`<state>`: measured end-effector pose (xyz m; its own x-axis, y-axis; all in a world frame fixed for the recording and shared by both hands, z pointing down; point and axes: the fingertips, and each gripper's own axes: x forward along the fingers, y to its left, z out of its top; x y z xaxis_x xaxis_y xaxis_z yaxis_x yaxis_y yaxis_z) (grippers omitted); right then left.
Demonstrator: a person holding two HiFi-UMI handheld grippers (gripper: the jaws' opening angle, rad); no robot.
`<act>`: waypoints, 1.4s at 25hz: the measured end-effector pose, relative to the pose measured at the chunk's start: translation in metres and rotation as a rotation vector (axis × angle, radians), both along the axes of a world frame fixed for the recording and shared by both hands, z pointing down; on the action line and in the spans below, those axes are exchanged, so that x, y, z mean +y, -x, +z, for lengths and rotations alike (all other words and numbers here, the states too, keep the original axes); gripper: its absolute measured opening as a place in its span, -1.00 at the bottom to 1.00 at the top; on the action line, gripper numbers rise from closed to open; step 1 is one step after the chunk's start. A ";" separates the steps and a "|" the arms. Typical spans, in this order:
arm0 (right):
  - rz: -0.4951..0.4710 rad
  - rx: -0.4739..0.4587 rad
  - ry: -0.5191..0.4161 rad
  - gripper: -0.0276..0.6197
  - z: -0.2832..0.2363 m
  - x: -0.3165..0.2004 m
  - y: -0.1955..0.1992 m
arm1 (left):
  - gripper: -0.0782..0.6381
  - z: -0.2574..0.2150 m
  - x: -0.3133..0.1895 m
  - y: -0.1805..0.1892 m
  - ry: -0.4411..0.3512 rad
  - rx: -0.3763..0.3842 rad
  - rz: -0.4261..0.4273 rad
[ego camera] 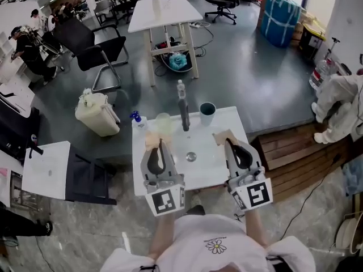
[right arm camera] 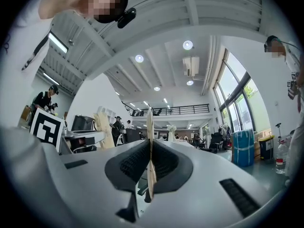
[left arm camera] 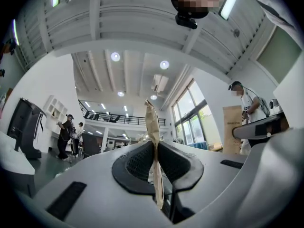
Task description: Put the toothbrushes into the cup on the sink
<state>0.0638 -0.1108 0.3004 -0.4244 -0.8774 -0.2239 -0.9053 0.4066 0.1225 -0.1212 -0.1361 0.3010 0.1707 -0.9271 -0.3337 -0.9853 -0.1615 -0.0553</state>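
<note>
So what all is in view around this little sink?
sink: one, white, centre
faucet: one, dark, sink's back edge
cup: one, dark teal, right of faucet
clear cup: one, pale, left of faucet
spray bottle: one, blue top, sink's back left corner
bottle: one, clear, behind faucet
bin: one, cream, floor at left
table: one, white, far back
toothbrushes: none seen
left gripper: one, grey, shut, over sink's left
right gripper: one, grey, shut, over sink's right
</note>
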 end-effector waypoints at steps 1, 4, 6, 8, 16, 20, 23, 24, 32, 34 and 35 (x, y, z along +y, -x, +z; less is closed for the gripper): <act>-0.006 0.004 -0.008 -0.87 -0.004 -0.015 0.007 | -0.66 -0.001 -0.016 0.004 0.001 0.001 0.005; 0.000 0.021 -0.009 -0.87 -0.009 -0.052 0.021 | -0.66 -0.007 -0.056 0.012 0.003 0.037 0.022; 0.009 0.019 -0.006 -0.87 -0.009 -0.073 0.025 | -0.66 -0.009 -0.074 0.016 0.009 0.061 0.025; 0.015 0.015 -0.008 -0.87 -0.008 -0.090 0.026 | -0.66 -0.006 -0.087 0.020 0.017 0.070 0.022; 0.012 -0.019 0.010 -0.87 -0.007 -0.126 0.018 | -0.66 -0.003 -0.110 0.021 0.037 0.060 -0.010; -0.016 -0.023 -0.003 -0.87 -0.013 -0.132 0.017 | -0.66 -0.011 -0.112 0.021 0.010 0.044 -0.044; -0.023 -0.023 -0.003 -0.87 -0.011 -0.133 0.015 | -0.67 -0.013 -0.112 0.021 -0.014 0.012 -0.062; -0.025 -0.028 0.000 -0.87 -0.010 -0.133 0.015 | -0.67 -0.012 -0.112 0.022 -0.008 0.016 -0.066; -0.035 -0.031 0.010 -0.87 -0.006 -0.133 0.012 | -0.67 -0.012 -0.111 0.023 0.003 0.029 -0.080; -0.037 -0.030 0.009 -0.87 -0.008 -0.136 0.011 | -0.67 -0.014 -0.110 0.022 0.006 0.039 -0.081; -0.036 -0.029 0.007 -0.87 -0.009 -0.139 0.009 | -0.67 -0.015 -0.109 0.021 0.004 0.033 -0.082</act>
